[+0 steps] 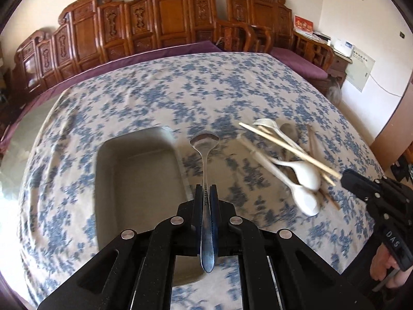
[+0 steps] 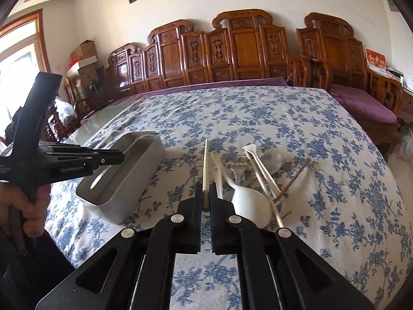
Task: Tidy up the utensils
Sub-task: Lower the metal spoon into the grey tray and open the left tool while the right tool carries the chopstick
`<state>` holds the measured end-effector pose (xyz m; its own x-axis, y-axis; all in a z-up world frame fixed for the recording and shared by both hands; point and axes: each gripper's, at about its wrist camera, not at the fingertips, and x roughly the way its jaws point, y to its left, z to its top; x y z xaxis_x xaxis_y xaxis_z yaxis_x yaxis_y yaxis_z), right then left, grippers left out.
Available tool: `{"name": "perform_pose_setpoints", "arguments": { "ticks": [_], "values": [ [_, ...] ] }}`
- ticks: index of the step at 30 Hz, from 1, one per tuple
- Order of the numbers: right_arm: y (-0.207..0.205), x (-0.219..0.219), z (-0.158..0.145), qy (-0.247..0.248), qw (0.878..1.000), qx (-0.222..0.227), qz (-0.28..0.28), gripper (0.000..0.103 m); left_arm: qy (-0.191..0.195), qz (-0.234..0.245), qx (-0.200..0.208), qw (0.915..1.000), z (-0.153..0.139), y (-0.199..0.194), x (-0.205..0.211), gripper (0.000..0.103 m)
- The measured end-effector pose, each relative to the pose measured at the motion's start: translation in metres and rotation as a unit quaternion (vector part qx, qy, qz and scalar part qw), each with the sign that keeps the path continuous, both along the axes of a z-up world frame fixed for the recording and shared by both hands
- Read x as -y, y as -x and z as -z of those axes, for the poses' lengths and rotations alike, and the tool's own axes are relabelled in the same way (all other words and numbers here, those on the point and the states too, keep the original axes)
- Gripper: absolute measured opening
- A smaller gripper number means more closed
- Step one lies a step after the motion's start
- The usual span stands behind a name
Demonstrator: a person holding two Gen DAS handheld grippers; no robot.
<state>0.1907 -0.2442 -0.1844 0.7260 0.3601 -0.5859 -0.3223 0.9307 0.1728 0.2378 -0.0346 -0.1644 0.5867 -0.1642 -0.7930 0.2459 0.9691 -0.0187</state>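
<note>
In the left wrist view the left gripper (image 1: 206, 193) is clamped on the handle of a stainless steel spoon (image 1: 205, 160), its bowl pointing away toward the upper middle of the frame. The grey rectangular bin (image 1: 108, 180) sits on the blue floral tablecloth (image 1: 180, 90) just left of the spoon, and appears to hold nothing yet. At centre right lies the pile of remaining utensils: two white ceramic spoons (image 1: 307, 178), a white plastic fork (image 1: 268, 125) and wooden chopsticks (image 1: 289, 148), crossing one another.

In the right wrist view the right gripper (image 2: 205, 196) has its pads closed around the near end of a single pale chopstick (image 2: 205, 165), which points straight ahead; the bin is at left centre, with the left gripper hovering over it.

The step in hand looks like delivering both held pieces into the bin. To do it well, carry the spoon fully over the bin's opening, lower it until it is near the floor, and align it with the bin's long side before letting go, so it lies flat. Keep the chopstick clear of the other gripper while waiting its turn.
</note>
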Motion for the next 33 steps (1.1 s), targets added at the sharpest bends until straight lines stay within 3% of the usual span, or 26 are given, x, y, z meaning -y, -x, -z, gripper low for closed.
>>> {"name": "perform_pose_setpoints", "arguments": {
  "ticks": [10,18,29,33],
  "values": [
    [0.0,-0.026,0.012,0.038,0.999,-0.007,-0.017,0.006,-0.016,-0.045,-0.027,0.9985,0.026,-0.018,-0.05,0.005],
    [-0.006,-0.032,0.018,0.043,0.999,-0.016,-0.018,0.006,-0.042,-0.053,-0.047,0.9965,0.047,-0.031,-0.057,0.005],
    [-0.003,-0.044,0.004,0.034,0.999,-0.012,-0.019,0.006,-0.01,-0.062,-0.043,0.9971,0.047,-0.033,-0.069,0.006],
    [0.001,-0.049,-0.012,0.032,0.999,0.0,-0.025,0.006,0.006,-0.06,-0.027,0.9978,0.034,-0.028,-0.077,0.014]
  ]
}}
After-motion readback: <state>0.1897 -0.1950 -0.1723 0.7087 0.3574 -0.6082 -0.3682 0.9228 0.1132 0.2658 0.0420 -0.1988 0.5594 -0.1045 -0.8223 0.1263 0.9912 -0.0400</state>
